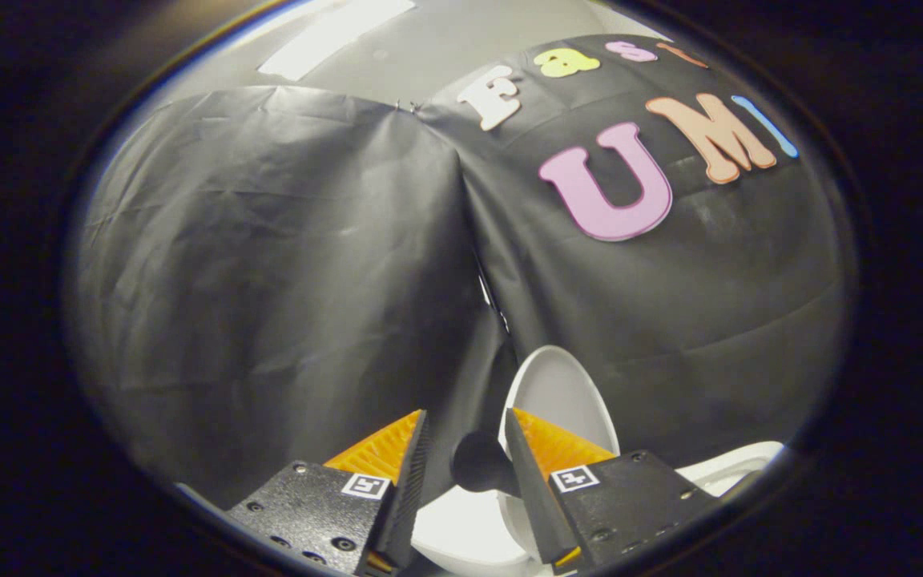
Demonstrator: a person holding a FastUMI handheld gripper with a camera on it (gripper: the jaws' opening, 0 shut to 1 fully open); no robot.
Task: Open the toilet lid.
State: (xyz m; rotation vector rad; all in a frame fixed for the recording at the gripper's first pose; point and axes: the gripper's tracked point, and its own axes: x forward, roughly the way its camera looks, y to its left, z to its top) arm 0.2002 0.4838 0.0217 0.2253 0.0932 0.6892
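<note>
The toilet lid (559, 394) is seen raised nearly upright, at about one o'clock just ahead of the tongs (465, 429), which are parted narrowly with nothing clamped. The lifting appears nearly done; a clean withdrawal is judged to be called for next.

I can read no words or numbers here. My fingers (377, 457), standing apart, each carry a square coded marker (364, 485).

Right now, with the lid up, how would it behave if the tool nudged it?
The lid looks like stiff moulded plastic, so it would likely swing, not bend. It stands nearly upright, so a push could tip it down. The tool is open, one finger overlapping its edge.
</note>
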